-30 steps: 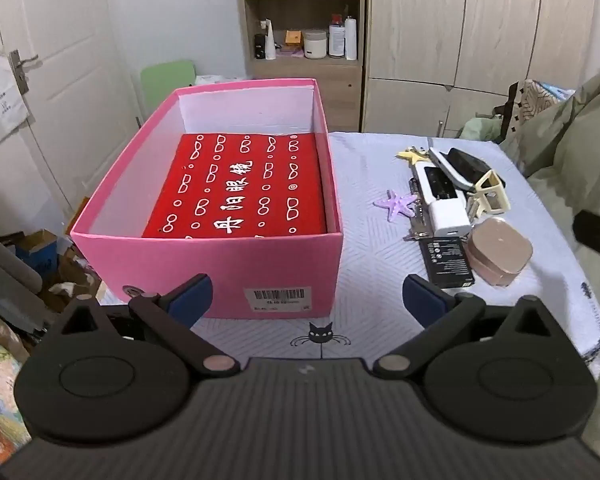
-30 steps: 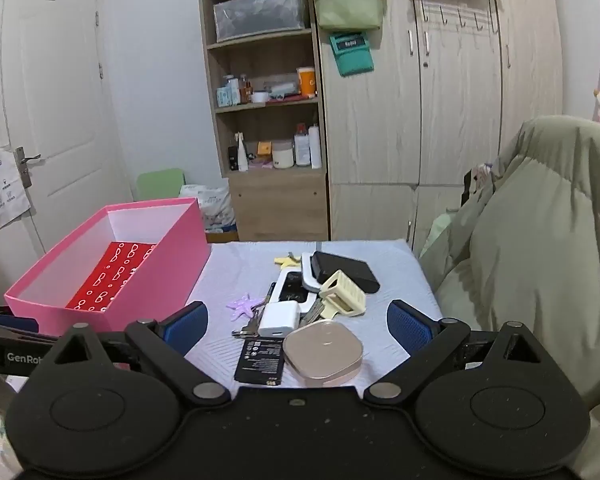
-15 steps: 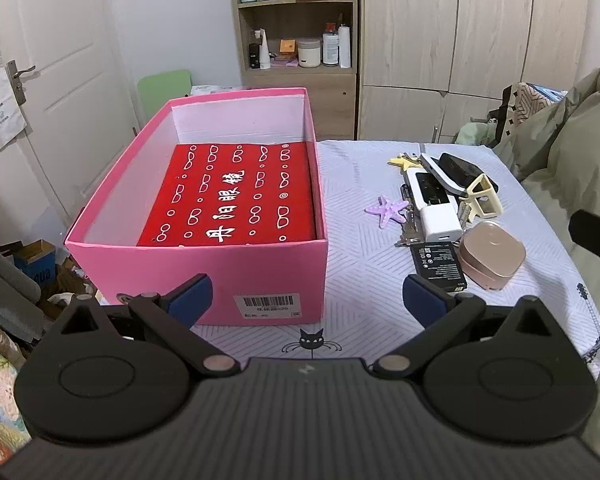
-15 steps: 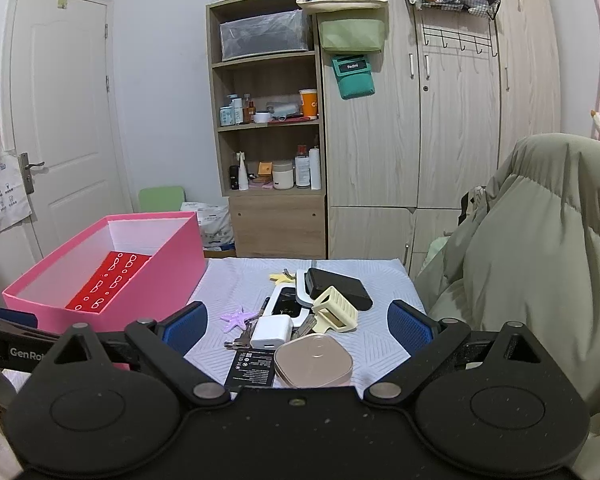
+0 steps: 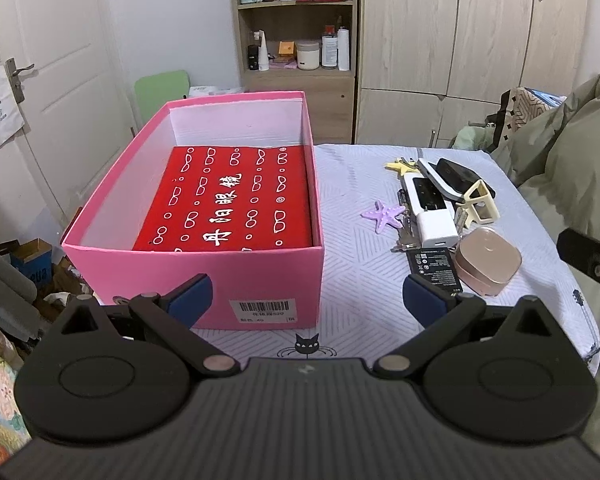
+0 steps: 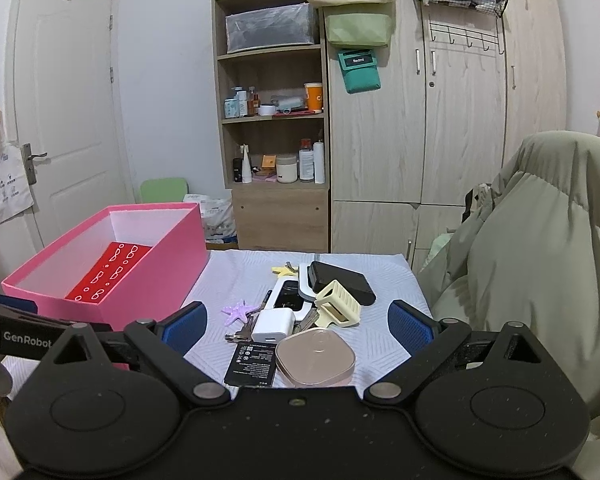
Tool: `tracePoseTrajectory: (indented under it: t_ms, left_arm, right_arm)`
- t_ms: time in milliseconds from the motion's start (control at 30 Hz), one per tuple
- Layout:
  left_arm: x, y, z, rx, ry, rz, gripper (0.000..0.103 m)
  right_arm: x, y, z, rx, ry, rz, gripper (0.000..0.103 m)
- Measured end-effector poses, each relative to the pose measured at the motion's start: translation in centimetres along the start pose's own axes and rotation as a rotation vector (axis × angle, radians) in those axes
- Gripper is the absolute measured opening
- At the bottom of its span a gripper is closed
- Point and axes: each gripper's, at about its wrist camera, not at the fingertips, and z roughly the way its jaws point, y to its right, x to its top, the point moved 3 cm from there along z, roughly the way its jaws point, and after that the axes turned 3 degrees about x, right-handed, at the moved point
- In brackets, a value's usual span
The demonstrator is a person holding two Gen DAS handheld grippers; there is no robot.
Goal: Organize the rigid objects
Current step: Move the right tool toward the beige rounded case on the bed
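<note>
A pink box stands on the left of the table with a red printed case flat inside. To its right lies a pile of small things: a rose-gold compact, a black battery, a white charger, a purple starfish, a cream clip and a black case. My left gripper is open in front of the box. My right gripper is open, near the pile, holding nothing.
The table wears a pale patterned cloth. An olive padded coat crowds the right side. A wooden shelf unit and wardrobe stand behind, a white door at the left. Clutter lies on the floor at the left.
Both grippers have drawn back and tipped up a little, so the box and pile sit lower and farther in view. Nothing on the table has moved; both stay open.
</note>
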Motion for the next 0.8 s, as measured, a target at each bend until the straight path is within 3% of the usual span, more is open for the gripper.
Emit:
tracePoseTrajectory:
  t_ms: [800]
  left_arm:
    - [-0.05,0.11,0.27,-0.011,-0.011,0.009,0.103]
  right_arm:
    - [-0.29,-0.06,0.48,-0.004,-0.023,-0.016,0.099]
